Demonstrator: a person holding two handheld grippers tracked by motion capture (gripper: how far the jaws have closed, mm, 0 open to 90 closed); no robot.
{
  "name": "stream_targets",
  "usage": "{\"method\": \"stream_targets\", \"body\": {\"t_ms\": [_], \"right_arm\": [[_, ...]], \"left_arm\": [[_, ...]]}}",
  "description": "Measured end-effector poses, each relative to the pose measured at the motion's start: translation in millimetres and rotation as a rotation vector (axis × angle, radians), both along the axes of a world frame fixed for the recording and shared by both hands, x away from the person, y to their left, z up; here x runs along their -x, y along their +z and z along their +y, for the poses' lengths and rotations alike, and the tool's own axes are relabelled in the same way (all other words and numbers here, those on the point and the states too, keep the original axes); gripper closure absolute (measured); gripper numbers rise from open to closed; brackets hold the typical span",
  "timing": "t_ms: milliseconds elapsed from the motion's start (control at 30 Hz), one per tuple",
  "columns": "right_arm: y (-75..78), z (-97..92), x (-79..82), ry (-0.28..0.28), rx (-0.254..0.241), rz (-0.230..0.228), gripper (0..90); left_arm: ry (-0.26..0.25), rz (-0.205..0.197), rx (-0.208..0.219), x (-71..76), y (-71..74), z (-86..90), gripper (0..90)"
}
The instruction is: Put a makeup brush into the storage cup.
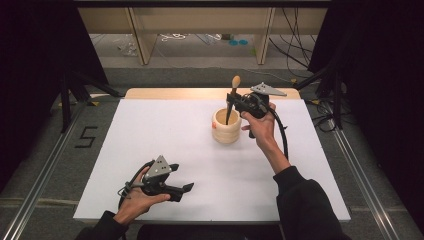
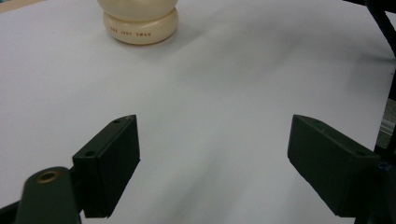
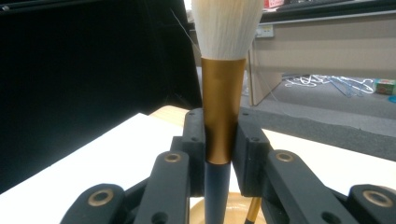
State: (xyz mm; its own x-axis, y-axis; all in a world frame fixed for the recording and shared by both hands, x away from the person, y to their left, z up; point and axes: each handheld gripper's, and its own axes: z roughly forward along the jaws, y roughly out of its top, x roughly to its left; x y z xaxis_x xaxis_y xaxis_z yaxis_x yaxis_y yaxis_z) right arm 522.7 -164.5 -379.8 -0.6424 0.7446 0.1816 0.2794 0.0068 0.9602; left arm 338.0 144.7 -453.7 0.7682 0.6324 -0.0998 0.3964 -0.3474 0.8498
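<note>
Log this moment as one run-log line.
right gripper shut on brush | brush handle in cup | left gripper open, idle

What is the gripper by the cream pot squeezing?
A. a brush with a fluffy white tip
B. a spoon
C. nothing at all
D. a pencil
A: the right gripper is shut on the gold collar of a brush whose white bristles point up, with its dark handle going down into the cream pot.
</note>
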Motion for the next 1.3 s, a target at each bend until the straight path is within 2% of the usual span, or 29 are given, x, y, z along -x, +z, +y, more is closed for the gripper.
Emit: {"method": "stream_targets", "body": {"t_ms": [100,400,633,667,767,800,933,1000,1067,1167,1233,1300], "right_arm": [[-3.5,0.3,-1.0,-0.003,-0.007,0.014,76.9],[-11.6,2.1,-3.2,-0.004,0.024,0.028,76.8],[-17.6,1.9,-5.4,-0.004,0.022,0.046,76.8],[-18.8,2.1,-6.2,-0.003,0.016,0.036,76.7],[-19.4,1.1,-5.8,-0.007,0.026,0.058,76.7],[-20.5,1.7,-6.6,-0.01,0.015,0.048,76.7],[-21.7,1.2,-6.2,-0.011,0.034,0.058,76.5],[-23.0,2.0,-6.2,-0.001,0.03,0.068,76.3],[-24.7,2.1,-6.8,-0.005,0.048,0.066,76.1],[-28.0,3.2,-7.9,0.002,0.045,0.068,75.7],[-28.6,3.2,-7.5,-0.003,0.067,0.078,75.5],[-30.1,3.8,-8.2,-0.002,0.065,0.085,72.6]], "left_arm": [[0.003,-0.009,-0.007,0.0,-0.1,0.3,16.7],[-0.001,-0.009,-0.015,-0.7,-0.2,1.0,16.7],[-0.006,-0.013,-0.013,-1.0,0.0,0.9,16.7],[-0.005,-0.015,-0.005,-1.3,-0.4,0.5,16.7],[-0.007,-0.013,-0.016,-0.9,-0.2,0.9,16.7],[-0.006,-0.012,-0.015,-1.0,-0.1,0.8,16.7],[-0.01,-0.011,-0.017,-1.0,-0.3,0.9,16.7],[-0.004,-0.025,-0.024,-1.7,0.1,1.2,16.7],[-0.009,-0.017,-0.02,-1.4,-0.2,1.1,16.7],[-0.004,-0.023,-0.013,-1.6,-0.3,0.9,16.7],[-0.005,-0.019,-0.021,-1.5,0.0,1.3,16.7],[-0.004,-0.018,-0.019,-1.5,0.1,1.3,16.7]]}}
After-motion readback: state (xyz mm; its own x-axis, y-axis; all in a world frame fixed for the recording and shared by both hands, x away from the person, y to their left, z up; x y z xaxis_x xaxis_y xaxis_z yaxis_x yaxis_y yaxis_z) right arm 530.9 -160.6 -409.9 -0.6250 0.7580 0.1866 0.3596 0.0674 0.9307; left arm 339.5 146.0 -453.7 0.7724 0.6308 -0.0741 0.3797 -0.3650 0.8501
